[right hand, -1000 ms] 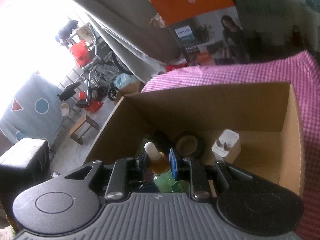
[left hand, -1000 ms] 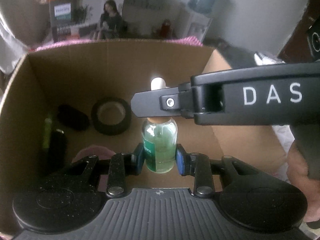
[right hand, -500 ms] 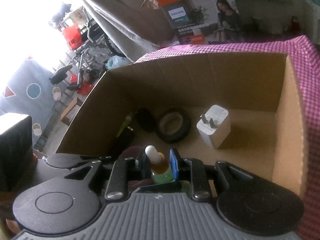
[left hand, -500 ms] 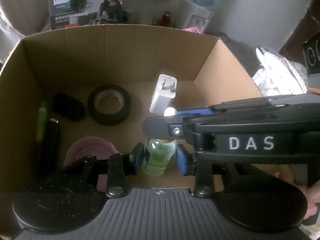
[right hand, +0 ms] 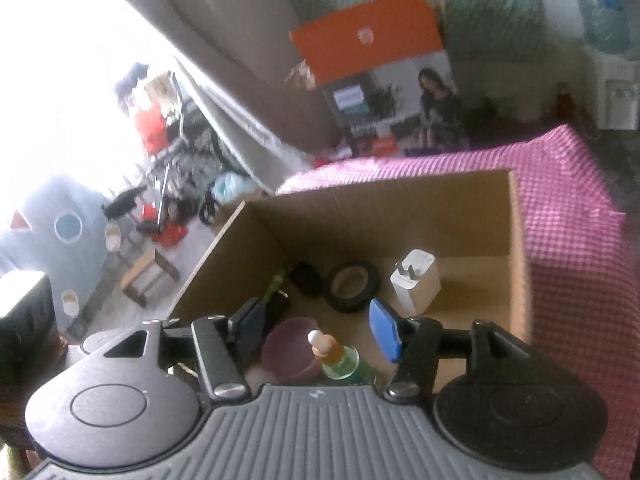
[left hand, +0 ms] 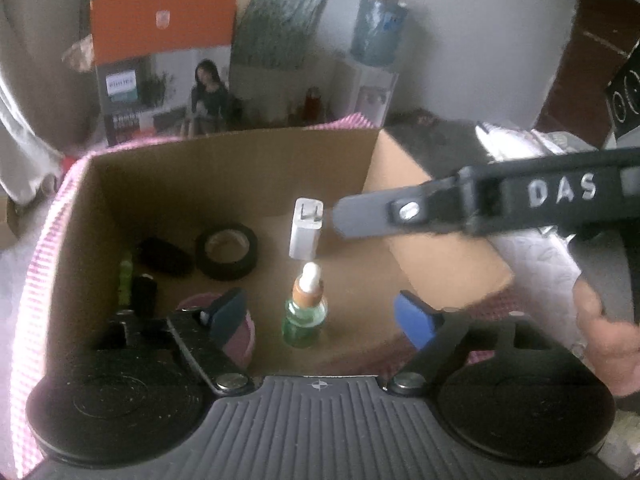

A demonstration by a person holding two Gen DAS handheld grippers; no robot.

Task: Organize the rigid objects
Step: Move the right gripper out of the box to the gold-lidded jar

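Left gripper (left hand: 320, 316): jaws spread wide, just opened; nothing is pressed by the blue pads.
Right gripper (right hand: 320, 330): jaws parted, just opened; the pads are clear of the bottle.
Dropper bottle (left hand: 305, 312): green glass, white bulb, stood upright on the floor of the cardboard box (left hand: 224, 168), near its front edge, between both pairs of jaws, untouched.
Pink bowl (right hand: 290, 354): just left of the bottle, by the front edge.
White charger (left hand: 306, 229): set behind the bottle, toward the back wall.
Black tape roll (left hand: 227, 251): left of the charger.
Dark items and green pen (left hand: 126, 278): laid along the left wall.
Checked cloth (right hand: 560, 184): spread under the box.
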